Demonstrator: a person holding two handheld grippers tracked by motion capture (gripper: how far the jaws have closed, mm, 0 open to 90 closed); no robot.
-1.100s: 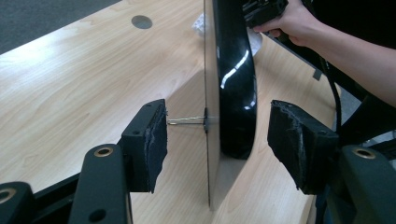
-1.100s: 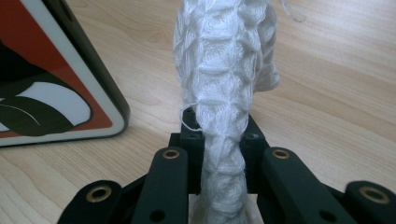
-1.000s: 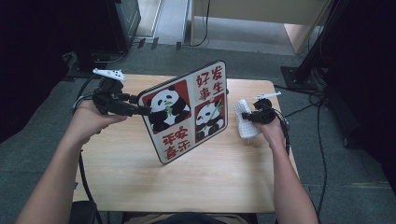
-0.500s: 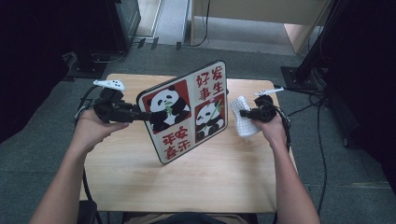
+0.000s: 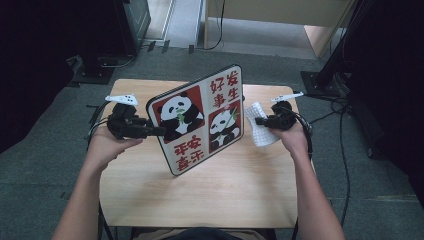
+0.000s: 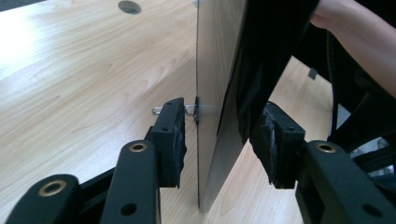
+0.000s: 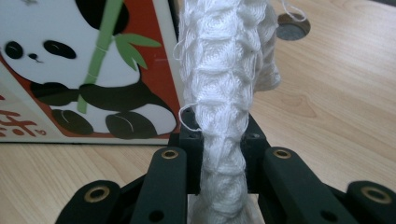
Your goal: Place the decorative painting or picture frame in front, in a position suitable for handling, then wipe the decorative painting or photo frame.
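Left gripper [image 6: 219, 144] fingers straddle the panda board [image 5: 200, 120] ungripped, having just closed partway; right gripper [image 7: 223, 154] clamps the white cloth [image 7: 224, 84].

The panda board [image 5: 202, 120] stands on edge mid-table [image 5: 200, 200] — white cloth [image 5: 257, 131] just right of it.

Looks like a lab or recording studio: a small wooden table [image 5: 200, 200] on grey carpet [image 5: 60, 150], black stand bases [image 5: 320, 80], and cables [image 5: 345, 150] trailing across the floor.
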